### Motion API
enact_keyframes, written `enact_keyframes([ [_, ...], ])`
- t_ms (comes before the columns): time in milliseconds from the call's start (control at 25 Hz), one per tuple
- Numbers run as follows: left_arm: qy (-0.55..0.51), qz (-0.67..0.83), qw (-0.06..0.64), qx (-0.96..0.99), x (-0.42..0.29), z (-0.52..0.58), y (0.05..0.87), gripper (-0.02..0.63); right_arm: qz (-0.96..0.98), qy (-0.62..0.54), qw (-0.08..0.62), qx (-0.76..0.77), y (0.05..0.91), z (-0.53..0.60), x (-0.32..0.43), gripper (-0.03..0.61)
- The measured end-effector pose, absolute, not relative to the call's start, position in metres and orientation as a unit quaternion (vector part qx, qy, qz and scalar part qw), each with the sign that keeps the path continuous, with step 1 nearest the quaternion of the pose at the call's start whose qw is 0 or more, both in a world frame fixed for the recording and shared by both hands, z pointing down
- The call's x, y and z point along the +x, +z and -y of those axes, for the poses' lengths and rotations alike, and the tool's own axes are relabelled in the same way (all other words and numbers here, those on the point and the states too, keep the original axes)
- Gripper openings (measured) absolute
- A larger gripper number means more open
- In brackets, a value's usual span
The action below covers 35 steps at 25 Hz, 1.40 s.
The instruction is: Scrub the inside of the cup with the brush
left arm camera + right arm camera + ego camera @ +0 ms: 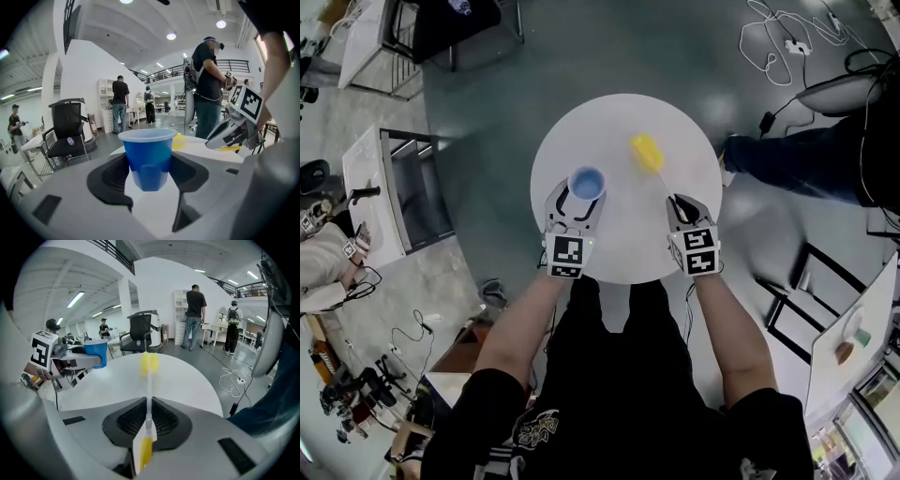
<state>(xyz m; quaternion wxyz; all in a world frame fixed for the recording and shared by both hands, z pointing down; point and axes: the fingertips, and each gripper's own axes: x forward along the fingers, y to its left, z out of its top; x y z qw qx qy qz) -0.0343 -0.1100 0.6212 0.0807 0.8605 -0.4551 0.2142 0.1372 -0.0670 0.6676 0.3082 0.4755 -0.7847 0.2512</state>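
Cup (pixel 587 183), blue and upright with its mouth facing up, sits between the jaws of the left gripper (pixel 575 208) over the near-left part of the round white table (pixel 619 122). The left gripper view shows the dark pads against both sides of its lower wall, so it reads as clamped. Whether its base touches the tabletop cannot be told.

Level with it, at the near-right edge, the right gripper (pixel 682 208) has its jaws pressed together on the thin handle (pixel 149 394) of the brush (pixel 656 169). The handle runs away from the person and slightly leftward. It ends in the yellow head (pixel 646 152) over the middle-right of the table, farther from the near edge than the cup. I cannot tell whether the head rests on the surface or hangs just above it.

The coming move turns on this relation: the head lies to the right of the cup's rim and beyond it, well apart. The brush's long axis points past the cup rather than into it. By my reading, the right gripper would have to swing the head leftward and tip it downward over the open mouth, or the left would have to lean the cup toward it.

Beyond the far edge are an office chair (pixel 140 331), standing people (pixel 193 317) and loose cables (pixel 787 37) on the floor.
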Motion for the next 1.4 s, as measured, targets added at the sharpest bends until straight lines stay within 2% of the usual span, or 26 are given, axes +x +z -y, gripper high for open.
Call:
enact_keyframes([
  [680, 0.232, 0.462, 0.070, 0.853, -0.019, 0.157, 0.657, 0.256, 0.782, 0.250, 0.316, 0.476, 0.696, 0.095, 0.140, 0.043],
  [1400, 0.264, 0.457, 0.079, 0.846, -0.011, 0.159, 0.683, 0.258, 0.784, 0.265, 0.306, 0.470, 0.702, 0.099, 0.141, 0.043],
])
